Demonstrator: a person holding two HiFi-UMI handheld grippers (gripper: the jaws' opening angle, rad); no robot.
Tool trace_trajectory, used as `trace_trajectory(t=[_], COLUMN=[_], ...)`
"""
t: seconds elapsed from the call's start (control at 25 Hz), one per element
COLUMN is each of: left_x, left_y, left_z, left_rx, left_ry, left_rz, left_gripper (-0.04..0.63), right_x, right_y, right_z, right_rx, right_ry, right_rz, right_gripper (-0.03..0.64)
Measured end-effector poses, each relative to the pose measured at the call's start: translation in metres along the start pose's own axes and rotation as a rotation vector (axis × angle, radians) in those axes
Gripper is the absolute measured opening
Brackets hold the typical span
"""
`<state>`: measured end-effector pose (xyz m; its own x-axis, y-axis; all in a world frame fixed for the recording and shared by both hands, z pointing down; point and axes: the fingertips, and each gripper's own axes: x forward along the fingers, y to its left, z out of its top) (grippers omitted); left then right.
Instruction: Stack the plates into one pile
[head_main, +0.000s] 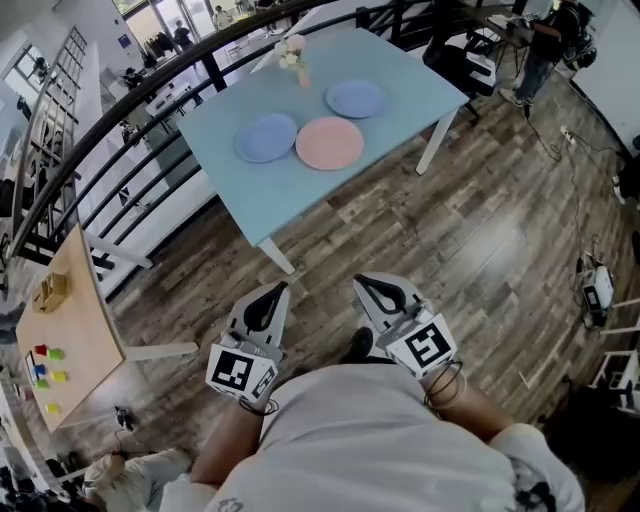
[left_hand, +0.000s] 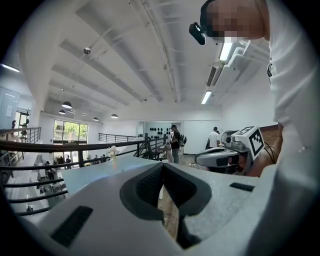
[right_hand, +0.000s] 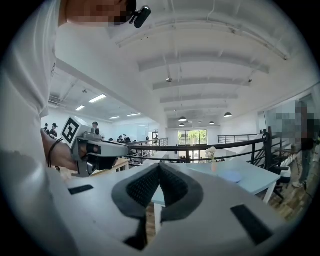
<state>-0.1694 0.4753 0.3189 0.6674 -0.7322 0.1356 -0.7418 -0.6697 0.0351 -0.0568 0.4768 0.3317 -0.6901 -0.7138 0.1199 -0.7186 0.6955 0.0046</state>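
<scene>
Three plates lie side by side on the light blue table (head_main: 400, 70): a lavender-blue one (head_main: 266, 137) on the left, a pink one (head_main: 329, 143) in the middle and a blue one (head_main: 356, 99) behind on the right. Both grippers hang close to my body over the wooden floor, well short of the table. The left gripper (head_main: 272, 292) (left_hand: 162, 167) is shut with nothing in it. The right gripper (head_main: 368, 287) (right_hand: 160, 167) is shut and empty too. Through the right gripper view a blue plate (right_hand: 232, 176) shows far ahead on the table.
A small vase of white flowers (head_main: 292, 55) stands at the table's far edge. A black railing (head_main: 120, 110) runs behind and to the left. A low wooden table (head_main: 75, 300) with coloured blocks stands at the left. Cables and gear (head_main: 598, 285) lie on the floor at the right.
</scene>
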Motion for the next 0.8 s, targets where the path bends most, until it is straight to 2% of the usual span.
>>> trace_trajectory(t=[0.16,0.4,0.52,0.8], left_x=[0.038,0.073,0.083,0.110], left_y=[-0.015,-0.026,-0.021,0.016], left_z=[0.002,0.000,-0.001,-0.001], left_rx=[0.003,0.007,0.001,-0.018], left_ry=[0.010,0.031,0.033,0.010], left_rz=[-0.014,-0.045,-0.044,-0.041], left_gripper=[0.005,0.005,0.005,0.005], right_x=[-0.013,-0.017,-0.010,0.025], right_y=[-0.037,-0.073,-0.080,-0.101], right_z=[-0.005,-0.013,-0.017,-0.016], right_rx=[0.016,0.044,0.045,0.031], right_ry=[0.008,0.025,0.040,0.068], right_rz=[-0.008,-0.021,-0.015,-0.015], right_gripper=[0.006,0.072,0.107,0.133])
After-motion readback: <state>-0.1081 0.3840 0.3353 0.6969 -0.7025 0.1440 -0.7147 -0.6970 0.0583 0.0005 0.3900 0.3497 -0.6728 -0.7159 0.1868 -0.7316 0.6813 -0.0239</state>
